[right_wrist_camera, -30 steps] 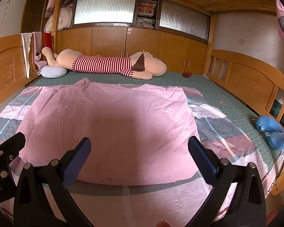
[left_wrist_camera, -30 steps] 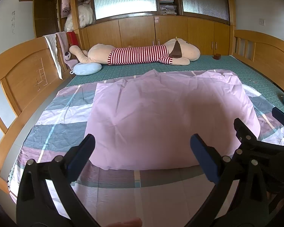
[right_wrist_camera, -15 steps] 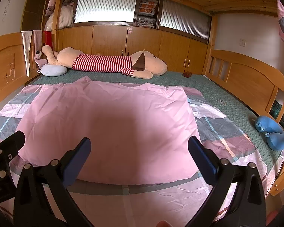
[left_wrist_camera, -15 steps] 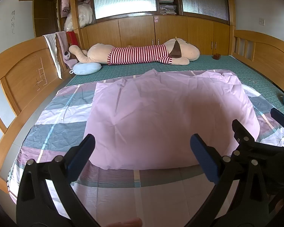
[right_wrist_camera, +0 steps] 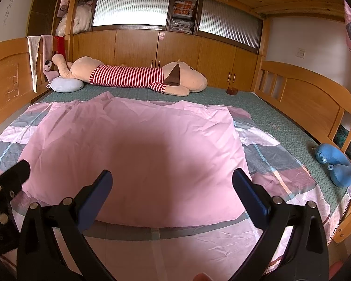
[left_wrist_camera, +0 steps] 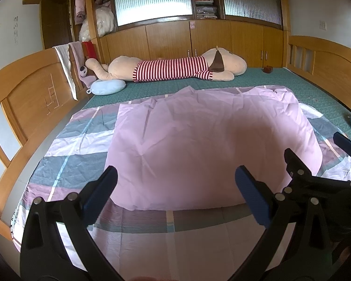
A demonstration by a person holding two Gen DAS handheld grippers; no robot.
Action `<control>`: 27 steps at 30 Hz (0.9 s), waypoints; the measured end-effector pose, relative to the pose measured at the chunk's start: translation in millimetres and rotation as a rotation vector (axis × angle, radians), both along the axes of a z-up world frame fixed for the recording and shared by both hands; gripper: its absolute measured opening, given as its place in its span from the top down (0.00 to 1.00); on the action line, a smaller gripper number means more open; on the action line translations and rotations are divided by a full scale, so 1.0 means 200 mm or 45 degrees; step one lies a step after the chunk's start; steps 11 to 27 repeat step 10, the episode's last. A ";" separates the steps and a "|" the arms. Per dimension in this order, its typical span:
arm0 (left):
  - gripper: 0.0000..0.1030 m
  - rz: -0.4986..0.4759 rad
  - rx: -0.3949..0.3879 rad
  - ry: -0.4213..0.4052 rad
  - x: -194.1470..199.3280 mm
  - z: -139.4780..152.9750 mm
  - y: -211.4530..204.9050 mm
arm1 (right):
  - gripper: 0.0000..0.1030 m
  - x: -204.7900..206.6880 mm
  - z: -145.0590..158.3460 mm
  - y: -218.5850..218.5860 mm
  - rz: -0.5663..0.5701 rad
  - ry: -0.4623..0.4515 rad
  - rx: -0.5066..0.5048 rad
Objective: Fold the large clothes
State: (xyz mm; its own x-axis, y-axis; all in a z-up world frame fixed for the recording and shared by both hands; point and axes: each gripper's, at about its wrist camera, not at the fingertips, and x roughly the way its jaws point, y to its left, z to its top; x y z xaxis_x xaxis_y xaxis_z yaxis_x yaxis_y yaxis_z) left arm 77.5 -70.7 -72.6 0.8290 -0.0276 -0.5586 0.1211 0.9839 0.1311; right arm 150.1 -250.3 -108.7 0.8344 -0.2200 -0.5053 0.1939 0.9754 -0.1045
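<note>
The left gripper (left_wrist_camera: 174, 193) is wide open and holds nothing. The right gripper (right_wrist_camera: 172, 193) is wide open too, with nothing in it. Both hang over the near edge of the pink cloth (left_wrist_camera: 206, 145), not touching it. The pink cloth lies flat on a checked sheet (left_wrist_camera: 74, 145) on the bed. There is bare sheet on both sides. A big striped plush dog (left_wrist_camera: 175, 70) lies far back. Only the right view shows the whole blue toy (right_wrist_camera: 335, 165) by the rail.
</note>
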 end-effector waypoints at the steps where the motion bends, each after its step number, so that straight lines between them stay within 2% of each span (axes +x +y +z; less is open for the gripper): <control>1: 0.02 0.011 0.003 -0.016 0.00 0.00 0.00 | 0.01 0.00 -0.01 0.00 -0.001 0.004 0.001; 3: 0.02 0.035 0.015 -0.037 0.00 0.00 0.00 | 0.01 0.02 -0.04 -0.01 -0.010 0.029 -0.006; 6: 0.02 0.048 0.022 -0.009 0.03 -0.02 0.01 | 0.01 0.04 -0.07 -0.03 -0.020 0.053 0.008; 10: 0.02 0.039 -0.016 0.023 0.05 -0.02 0.04 | 0.01 0.06 -0.14 -0.04 -0.040 0.055 0.008; 27: 0.02 0.039 -0.016 0.023 0.05 -0.02 0.04 | 0.01 0.06 -0.14 -0.04 -0.040 0.055 0.008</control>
